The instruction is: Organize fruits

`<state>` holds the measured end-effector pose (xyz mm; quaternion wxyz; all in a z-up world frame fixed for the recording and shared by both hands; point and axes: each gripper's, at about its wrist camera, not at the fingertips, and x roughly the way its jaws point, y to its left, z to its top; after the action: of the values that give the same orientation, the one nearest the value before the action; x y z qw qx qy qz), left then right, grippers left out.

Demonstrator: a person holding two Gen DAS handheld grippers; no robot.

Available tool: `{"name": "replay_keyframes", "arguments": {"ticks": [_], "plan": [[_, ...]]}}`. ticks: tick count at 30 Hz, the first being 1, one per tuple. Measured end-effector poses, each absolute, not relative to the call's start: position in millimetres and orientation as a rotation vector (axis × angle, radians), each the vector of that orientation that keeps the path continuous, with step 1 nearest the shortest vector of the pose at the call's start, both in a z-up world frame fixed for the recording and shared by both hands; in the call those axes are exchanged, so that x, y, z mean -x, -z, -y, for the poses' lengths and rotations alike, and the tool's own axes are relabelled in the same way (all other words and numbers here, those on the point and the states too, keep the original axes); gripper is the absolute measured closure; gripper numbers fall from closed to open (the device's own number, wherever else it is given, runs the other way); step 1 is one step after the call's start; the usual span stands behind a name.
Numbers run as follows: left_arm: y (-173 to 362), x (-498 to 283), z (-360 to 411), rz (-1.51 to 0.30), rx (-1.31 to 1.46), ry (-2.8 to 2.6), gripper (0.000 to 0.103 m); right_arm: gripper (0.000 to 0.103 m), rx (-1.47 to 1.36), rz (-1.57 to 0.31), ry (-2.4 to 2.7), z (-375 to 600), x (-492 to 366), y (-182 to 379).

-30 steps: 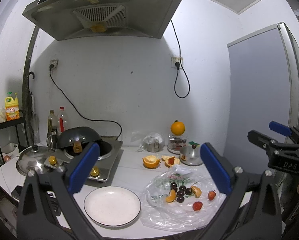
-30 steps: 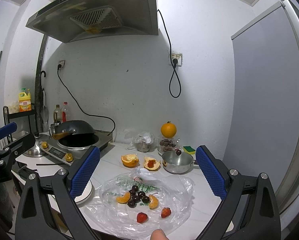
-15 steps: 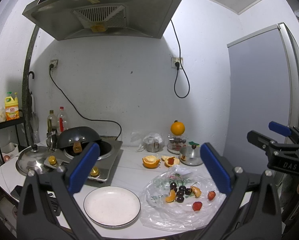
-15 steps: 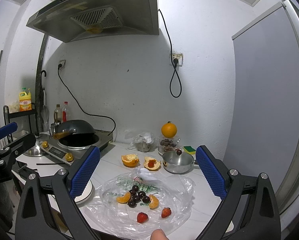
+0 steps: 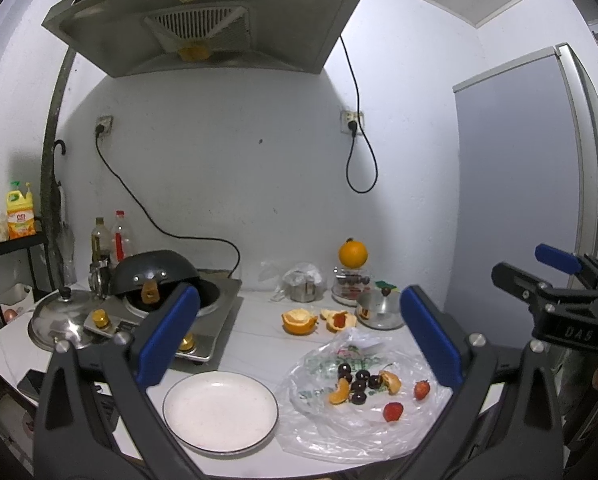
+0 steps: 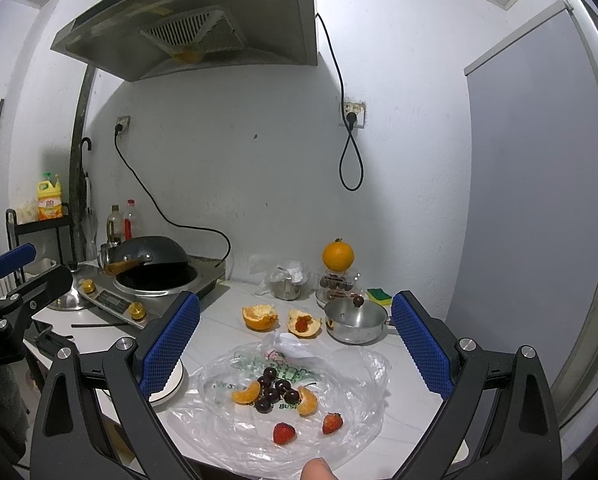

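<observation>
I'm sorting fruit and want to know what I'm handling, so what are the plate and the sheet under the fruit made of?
The plate looks like glazed white ceramic: smooth, faintly shiny. The sheet appears to be thin clear plastic, a printed bag: crinkled and see-through.

You can read very little here. In your left wrist view, the body of the right gripper [image 5: 555,276] carries the pale letters "DAS". In your right wrist view, the left gripper [image 6: 15,276] shows a cut-off marking that ends in "LAI". The yellow bottle [image 5: 20,216] has a red label, and the plastic bag [image 6: 295,396] green print, but both are too small to read.
</observation>
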<state>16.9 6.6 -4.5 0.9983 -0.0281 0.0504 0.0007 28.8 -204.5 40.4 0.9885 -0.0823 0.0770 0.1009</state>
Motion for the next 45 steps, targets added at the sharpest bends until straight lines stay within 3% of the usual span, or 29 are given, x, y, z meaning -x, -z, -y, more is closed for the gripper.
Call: {"name": "replay_keyframes", "arguments": {"ticks": [33, 35, 37, 41, 45], "plan": [[106, -172, 60, -0.481, -0.050, 0.110, 0.002, 0.005, 0.160, -0.479, -0.190, 269, -155, 68], [117, -180, 65, -0.506, -0.051, 0.120, 0.002, 0.010, 0.163, -0.501, -0.205, 271, -161, 77], [128, -188, 71, -0.536, -0.048, 0.133, 0.002, 0.026, 0.173, -0.542, -0.219, 273, -169, 87], [148, -199, 87, -0.591, -0.050, 0.169, 0.002, 0.027, 0.187, -0.594, -0.239, 280, -177, 104], [164, -205, 102, -0.635, -0.046, 0.198, 0.007, 0.040, 0.193, -0.628, -0.270, 285, -183, 115]]}}
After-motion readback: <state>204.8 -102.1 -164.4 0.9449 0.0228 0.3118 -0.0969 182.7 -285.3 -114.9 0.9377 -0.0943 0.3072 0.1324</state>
